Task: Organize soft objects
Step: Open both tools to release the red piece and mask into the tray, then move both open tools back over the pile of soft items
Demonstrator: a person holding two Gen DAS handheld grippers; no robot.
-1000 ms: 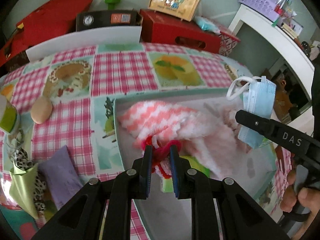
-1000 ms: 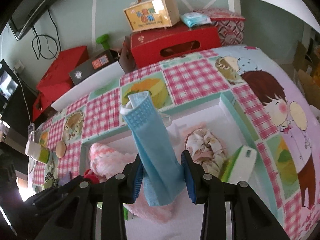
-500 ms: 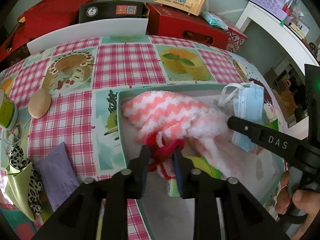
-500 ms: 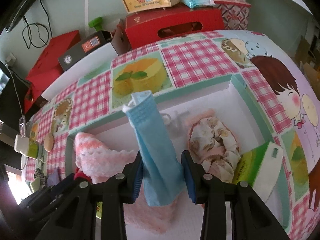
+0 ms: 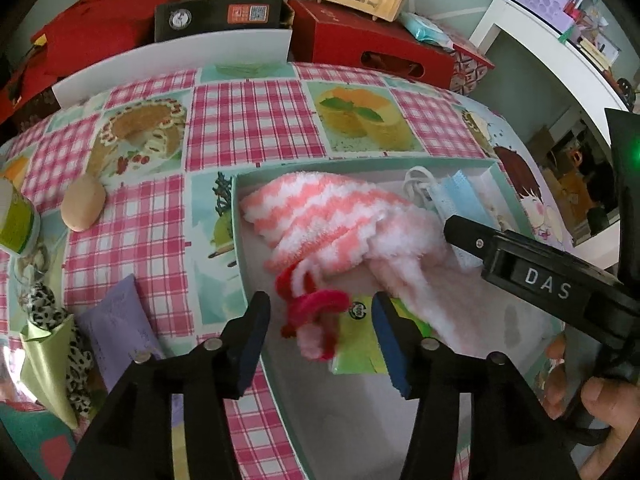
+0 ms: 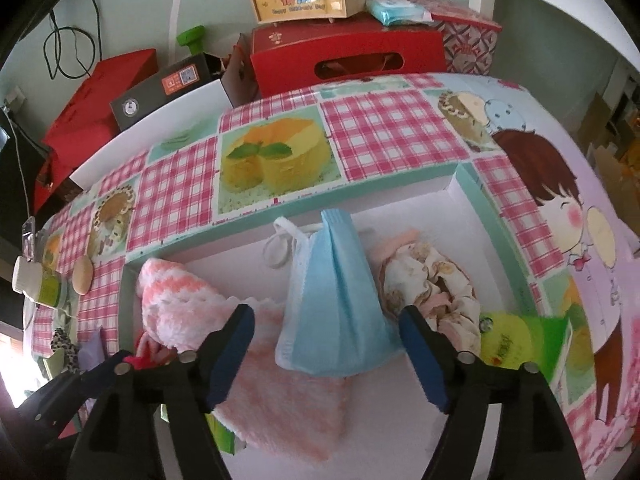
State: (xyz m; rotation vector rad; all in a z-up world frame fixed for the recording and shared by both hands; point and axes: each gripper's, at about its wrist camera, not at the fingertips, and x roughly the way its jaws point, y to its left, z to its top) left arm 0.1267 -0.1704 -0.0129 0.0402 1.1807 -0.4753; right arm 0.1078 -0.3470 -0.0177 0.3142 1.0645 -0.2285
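A shallow white box with a teal rim (image 5: pixel 236 216) (image 6: pixel 472 184) lies on the table. In it are a pink-and-white striped fluffy cloth (image 5: pixel 320 216) (image 6: pixel 172 304), a red-pink fuzzy item (image 5: pixel 316 312), a blue face mask (image 6: pixel 336 304) (image 5: pixel 456 200), a crumpled floral cloth (image 6: pixel 432 280) and a green tissue pack (image 5: pixel 360 352) (image 6: pixel 516 344). My left gripper (image 5: pixel 320 340) is open around the fuzzy item. My right gripper (image 6: pixel 326 354) is open, with the mask lying between its fingers on the cloth.
On the checked tablecloth left of the box lie a beige oval (image 5: pixel 84 208), a lilac packet (image 5: pixel 120 328), a leopard-print and green fabric piece (image 5: pixel 48 344) and a green-labelled cup (image 5: pixel 16 224). Red boxes (image 5: pixel 368 44) and a black box (image 5: pixel 220 20) stand behind the table.
Both grippers have opened. The left let go of the red-pink fuzzy item; the right let go of the blue mask, which now lies in the box.
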